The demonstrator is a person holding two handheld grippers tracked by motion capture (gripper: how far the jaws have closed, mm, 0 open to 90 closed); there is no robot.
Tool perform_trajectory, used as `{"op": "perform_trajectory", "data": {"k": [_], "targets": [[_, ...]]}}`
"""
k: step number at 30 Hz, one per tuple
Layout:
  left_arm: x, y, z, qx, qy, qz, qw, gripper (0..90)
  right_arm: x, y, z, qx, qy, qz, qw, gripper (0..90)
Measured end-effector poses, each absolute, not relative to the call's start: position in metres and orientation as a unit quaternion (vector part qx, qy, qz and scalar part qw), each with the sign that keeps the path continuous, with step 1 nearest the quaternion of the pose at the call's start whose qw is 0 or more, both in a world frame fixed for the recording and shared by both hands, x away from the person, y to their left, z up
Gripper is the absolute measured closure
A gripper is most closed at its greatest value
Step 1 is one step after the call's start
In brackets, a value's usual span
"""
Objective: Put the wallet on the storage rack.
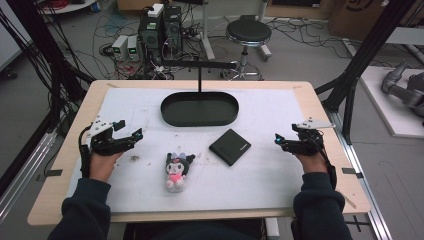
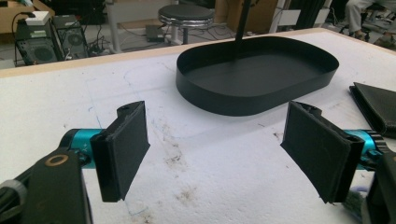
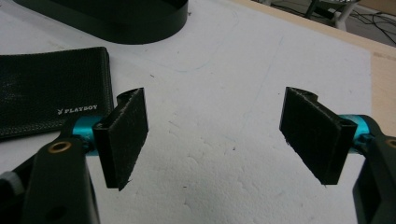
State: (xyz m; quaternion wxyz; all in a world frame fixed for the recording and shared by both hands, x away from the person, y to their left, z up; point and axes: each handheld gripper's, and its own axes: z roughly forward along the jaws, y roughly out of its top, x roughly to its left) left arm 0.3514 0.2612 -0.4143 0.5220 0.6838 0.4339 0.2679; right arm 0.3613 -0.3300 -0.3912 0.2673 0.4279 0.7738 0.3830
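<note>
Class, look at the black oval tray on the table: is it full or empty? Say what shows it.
Empty. The tray shows a bare black floor in the left gripper view; the plush toy and wallet lie outside it on the table.

Left hand-held gripper [image 2: 215, 154] jaws spread wide (nothing between), black oval tray [image 2: 257, 77] beyond

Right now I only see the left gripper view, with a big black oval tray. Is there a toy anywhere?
Observer: Yes, a small plush doll with black ears and a pink body lies on the white table cover, nearer the person than the black oval tray.
Operator: What's the dark thing at my right edge?
Observer: A flat black leather wallet; white letters on it read PLAYBOY.
Operator: Is the other gripper holding something?
Observer: No, the right gripper is open, nothing between its jaws.
</note>
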Motion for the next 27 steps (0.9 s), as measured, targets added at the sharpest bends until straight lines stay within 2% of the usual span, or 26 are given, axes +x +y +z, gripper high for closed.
{"op": "perform_trajectory", "data": {"k": [18,27], "targets": [[0.352,0.261,-0.417,0.689,0.435,0.265,0.516,22.7,0.360,-0.316,-0.393,0.408,0.780,0.395,0.261,24.1],[0.352,0.262,-0.418,0.691,0.437,0.261,0.514,23.2,0.353,-0.275,-0.391,0.339,0.804,0.418,0.253,32.7]]}}
